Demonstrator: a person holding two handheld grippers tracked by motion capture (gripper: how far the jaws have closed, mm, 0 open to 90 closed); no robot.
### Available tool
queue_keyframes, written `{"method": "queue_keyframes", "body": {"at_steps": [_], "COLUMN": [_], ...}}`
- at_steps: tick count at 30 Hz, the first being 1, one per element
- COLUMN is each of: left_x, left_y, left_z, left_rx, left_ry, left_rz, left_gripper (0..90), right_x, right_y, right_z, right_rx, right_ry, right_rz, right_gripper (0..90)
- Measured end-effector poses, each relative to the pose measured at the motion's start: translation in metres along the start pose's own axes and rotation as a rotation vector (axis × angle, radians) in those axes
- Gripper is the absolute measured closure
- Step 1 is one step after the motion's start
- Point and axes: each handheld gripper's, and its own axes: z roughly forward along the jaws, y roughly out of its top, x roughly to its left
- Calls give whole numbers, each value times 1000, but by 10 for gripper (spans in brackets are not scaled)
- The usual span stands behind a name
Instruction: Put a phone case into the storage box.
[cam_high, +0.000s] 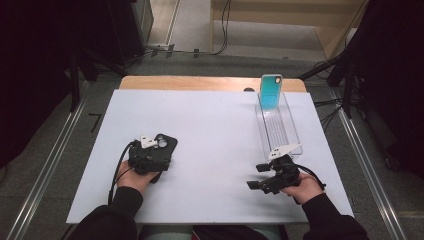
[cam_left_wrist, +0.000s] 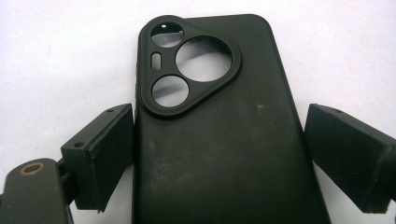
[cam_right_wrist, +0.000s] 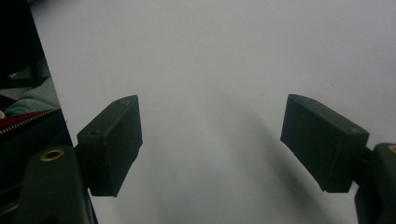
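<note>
A matte black soft phone case (cam_left_wrist: 219, 135), with 3 round camera cut-outs and 1 small slot in a raised triangular bezel, is being straddled by the left gripper (cam_left_wrist: 219, 154) on the white tabletop sheet (cam_high: 215, 135). In the left gripper view the case is lying back-up, flat on the sheet. The jaws are being held spread: 1 pad is sitting just beside or touching the case's edge, the other is standing clear, so nothing is being pinched. From the high view, case (cam_high: 165, 143) and left gripper (cam_high: 148, 156) are being seen at the table's left-front.

The right gripper (cam_right_wrist: 212, 144) is being held over bare sheet, jaws wide apart, nothing between them; from above it (cam_high: 260, 176) is being seen near the front end of a clear plastic slotted rack (cam_high: 280, 130). A teal phone case (cam_high: 271, 92) is being propped upright at the rack's far end.
</note>
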Motion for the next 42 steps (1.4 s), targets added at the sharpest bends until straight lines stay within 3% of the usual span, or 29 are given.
{"method": "queue_keyframes", "body": {"at_steps": [6,15,26,29,40,42], "left_x": [-1,2,5,6,5,2], "left_y": [1,4,11,16,32,34], "left_z": [-1,-1,-3,-9,-35,-38], "left_rx": [6,35,61,34,4,5], "left_ry": [16,-11,-27,-32,-138,-156], "left_rz": [-16,10,-12,-9,-53,-43], "left_gripper": [122,136,147,148,148,148], "right_x": [0,0,0,0,-1,-1], "right_y": [0,0,0,0,1,1], "right_z": [0,0,0,0,-2,-3], "right_rx": [-2,-2,-5,-5,-28,-33], "right_ry": [-1,2,4,6,-2,-3], "right_rz": [-2,-3,-5,-5,-1,0], "right_gripper": [189,189,189,188,186,186]}}
